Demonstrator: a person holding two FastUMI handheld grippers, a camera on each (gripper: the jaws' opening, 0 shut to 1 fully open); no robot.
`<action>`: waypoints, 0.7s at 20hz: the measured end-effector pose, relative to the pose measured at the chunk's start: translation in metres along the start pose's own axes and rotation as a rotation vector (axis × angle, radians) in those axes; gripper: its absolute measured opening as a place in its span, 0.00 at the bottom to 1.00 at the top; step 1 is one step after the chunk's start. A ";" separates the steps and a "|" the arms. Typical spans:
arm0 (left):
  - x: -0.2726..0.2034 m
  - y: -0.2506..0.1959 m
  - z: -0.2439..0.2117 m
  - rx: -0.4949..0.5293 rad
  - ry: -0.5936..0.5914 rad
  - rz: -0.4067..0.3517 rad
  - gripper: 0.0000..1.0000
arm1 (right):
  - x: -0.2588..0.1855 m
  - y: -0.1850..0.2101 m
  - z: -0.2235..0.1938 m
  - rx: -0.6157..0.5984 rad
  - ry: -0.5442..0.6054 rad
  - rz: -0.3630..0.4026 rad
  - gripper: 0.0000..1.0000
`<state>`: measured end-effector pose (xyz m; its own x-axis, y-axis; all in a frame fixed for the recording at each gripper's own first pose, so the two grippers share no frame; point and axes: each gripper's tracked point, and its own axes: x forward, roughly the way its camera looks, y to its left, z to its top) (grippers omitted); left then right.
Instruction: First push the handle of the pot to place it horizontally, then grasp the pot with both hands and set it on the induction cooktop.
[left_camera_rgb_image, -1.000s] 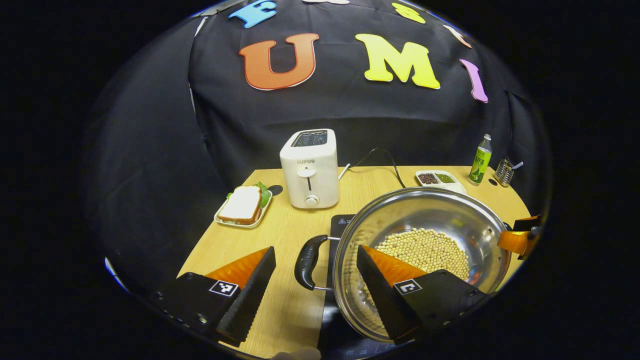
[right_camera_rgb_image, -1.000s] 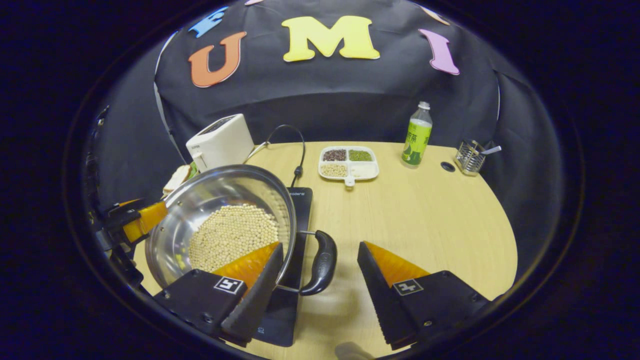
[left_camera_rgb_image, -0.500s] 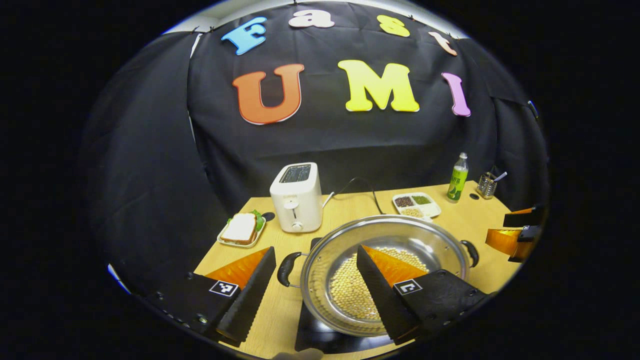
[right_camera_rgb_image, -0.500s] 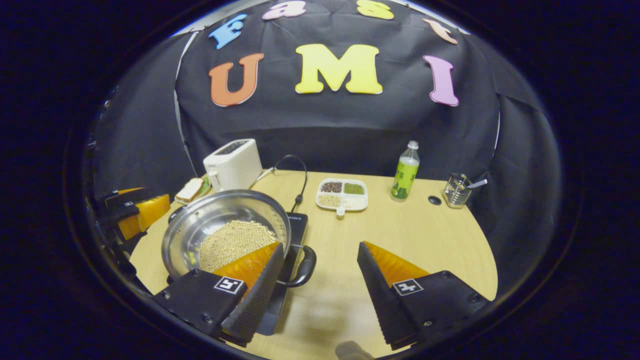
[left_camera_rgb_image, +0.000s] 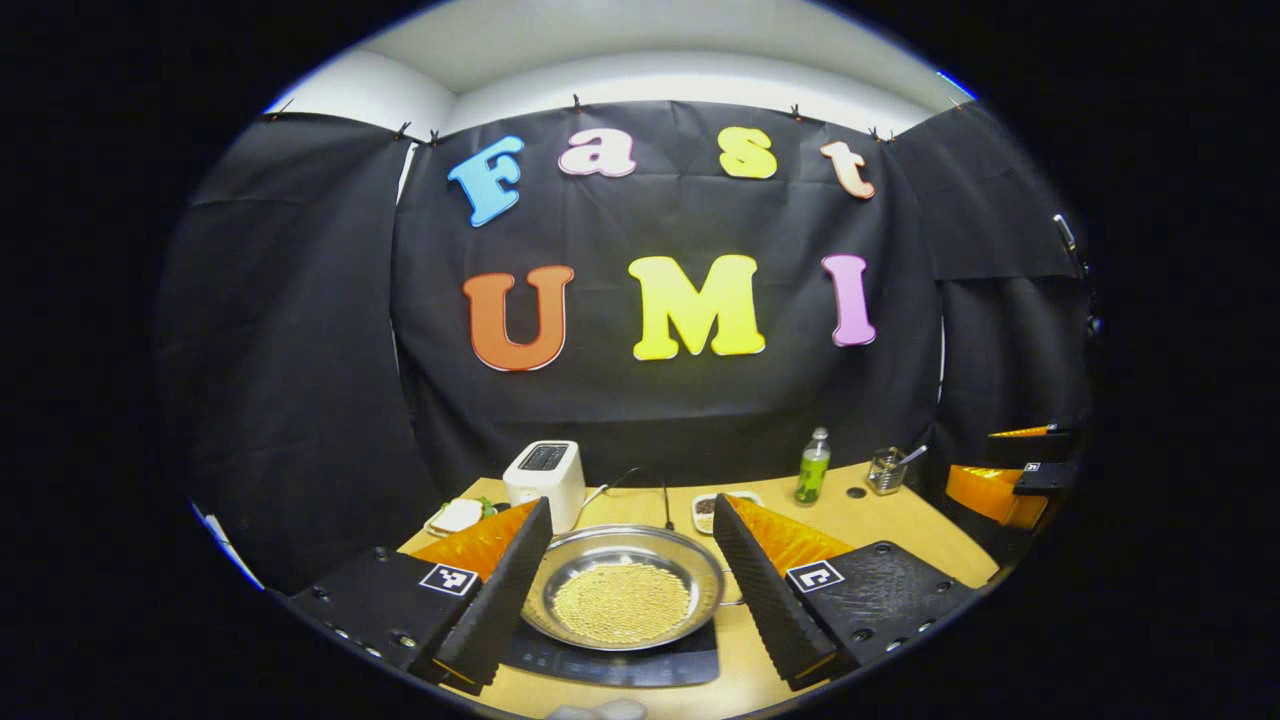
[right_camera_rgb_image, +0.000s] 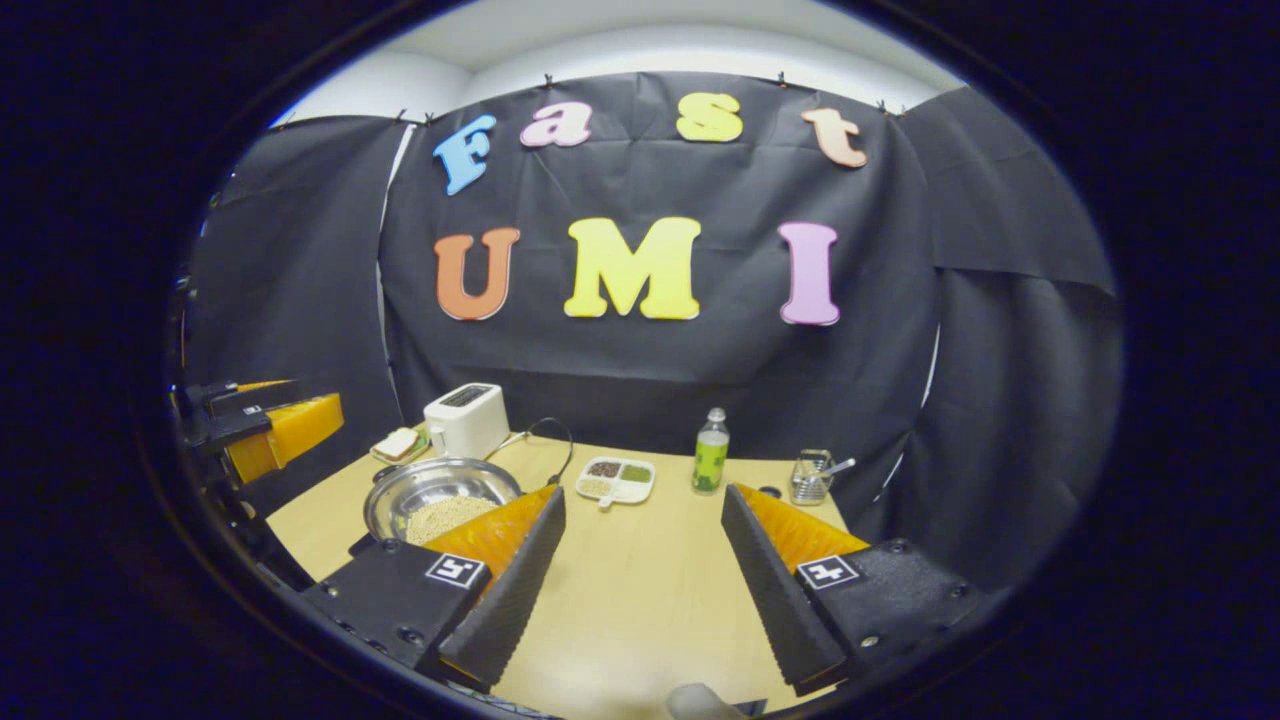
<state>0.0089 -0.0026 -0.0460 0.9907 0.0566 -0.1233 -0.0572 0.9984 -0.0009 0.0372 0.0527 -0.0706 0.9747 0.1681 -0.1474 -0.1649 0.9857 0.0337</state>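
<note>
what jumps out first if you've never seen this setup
The shiny round steel pot, its bottom covered in pale yellow beans, sits on the flat black induction cooktop at the near edge of the light wooden table. Both tongs hang open above it, left and right. Behind stands a white toaster.

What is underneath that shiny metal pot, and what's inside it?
The pot sits on a black induction cooktop, whose front edge shows below it; the part beneath is covered. Inside lies a layer of pale yellow beans, which hides the pot's bottom.
</note>
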 end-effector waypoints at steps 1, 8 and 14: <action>-0.013 -0.014 0.012 0.003 -0.026 -0.001 0.96 | -0.017 -0.016 0.007 -0.001 -0.021 -0.008 0.99; -0.096 -0.097 0.058 -0.064 -0.123 -0.038 0.96 | -0.122 -0.109 0.034 0.057 -0.136 -0.088 0.98; -0.132 -0.113 0.070 -0.042 -0.142 -0.042 0.96 | -0.164 -0.138 0.034 0.113 -0.161 -0.128 0.98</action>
<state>-0.1065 -0.1226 0.0395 0.9997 0.0180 0.0189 -0.0172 0.9988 -0.0455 -0.0951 -0.1112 -0.0171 0.9996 0.0291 0.0020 -0.0291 0.9901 0.1371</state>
